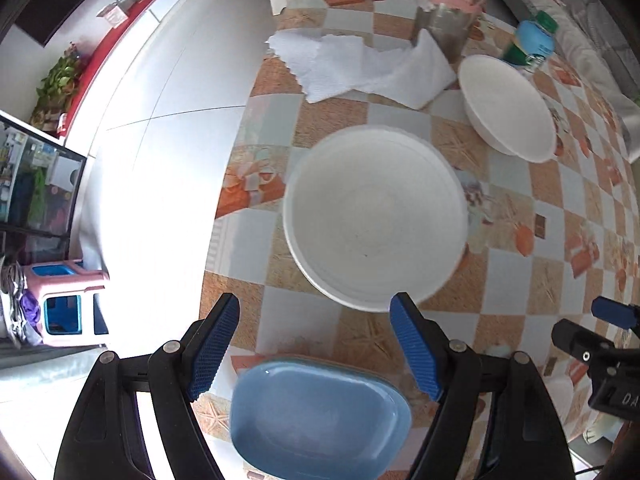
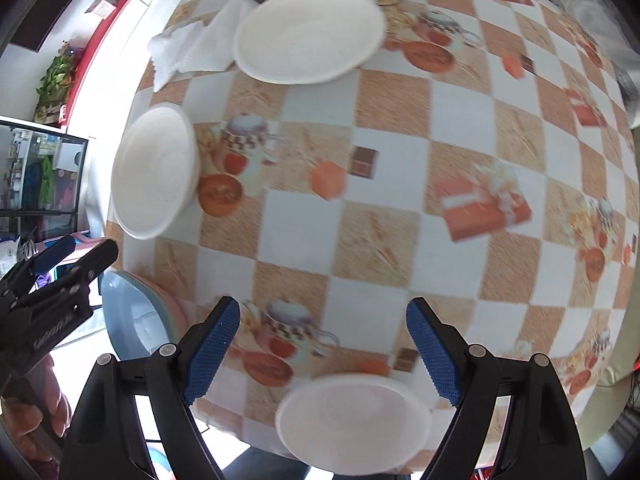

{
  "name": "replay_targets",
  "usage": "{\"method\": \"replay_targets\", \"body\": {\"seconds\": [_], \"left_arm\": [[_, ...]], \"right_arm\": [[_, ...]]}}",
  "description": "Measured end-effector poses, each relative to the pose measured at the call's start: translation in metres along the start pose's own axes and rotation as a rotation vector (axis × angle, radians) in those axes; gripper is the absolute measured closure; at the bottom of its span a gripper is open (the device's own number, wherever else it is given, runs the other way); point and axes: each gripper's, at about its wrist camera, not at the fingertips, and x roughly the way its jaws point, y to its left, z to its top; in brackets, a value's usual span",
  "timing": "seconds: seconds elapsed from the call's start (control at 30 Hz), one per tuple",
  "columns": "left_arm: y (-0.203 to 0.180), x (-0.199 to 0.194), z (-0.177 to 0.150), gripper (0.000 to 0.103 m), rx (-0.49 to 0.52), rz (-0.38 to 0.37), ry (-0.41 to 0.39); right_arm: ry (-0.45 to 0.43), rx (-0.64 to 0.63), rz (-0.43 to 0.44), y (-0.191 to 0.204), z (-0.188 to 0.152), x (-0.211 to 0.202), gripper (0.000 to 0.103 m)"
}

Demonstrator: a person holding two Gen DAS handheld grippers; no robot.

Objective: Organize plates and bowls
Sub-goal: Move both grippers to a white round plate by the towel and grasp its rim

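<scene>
Both the left gripper [image 1: 314, 344] and right gripper [image 2: 322, 348] are held apart, empty; the blue oval ceramic plate [image 1: 320, 420] near the table's edge could be knocked off.

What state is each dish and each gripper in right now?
left gripper: open, empty
right gripper: open, empty
blue dish: upright, stacked on others
near white plate: flat, empty
middle white bowl: upright, empty
far white bowl: upright, empty

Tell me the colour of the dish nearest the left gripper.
Light blue dish, clearest in the left wrist view.
</scene>
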Motion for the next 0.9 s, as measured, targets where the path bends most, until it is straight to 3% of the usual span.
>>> {"method": "replay_targets", "body": {"seconds": [0.3, 0.5, 0.7, 0.77, 0.9], "left_arm": [[0.022, 0.033, 0.036, 0.022, -0.096, 0.017, 0.021], [0.022, 0.047, 0.052, 0.022, -0.066, 0.053, 0.009], [0.022, 0.063, 0.063, 0.022, -0.044, 0.040, 0.024], [0.023, 0.066, 0.063, 0.031, -0.042, 0.025, 0.035], [0.019, 0.073, 0.060, 0.061, -0.035, -0.033, 0.073]], "right_arm": [[0.027, -0.006, 0.027, 0.042, 0.039, 0.035, 0.017], [0.034, 0.001, 0.047, 0.061, 0.056, 0.056, 0.017], [0.029, 0.000, 0.065, 0.080, 0.072, 0.073, 0.017], [0.031, -0.003, 0.073, 0.084, 0.075, 0.078, 0.017], [0.050, 0.007, 0.095, 0.088, 0.077, 0.091, 0.050]]}}
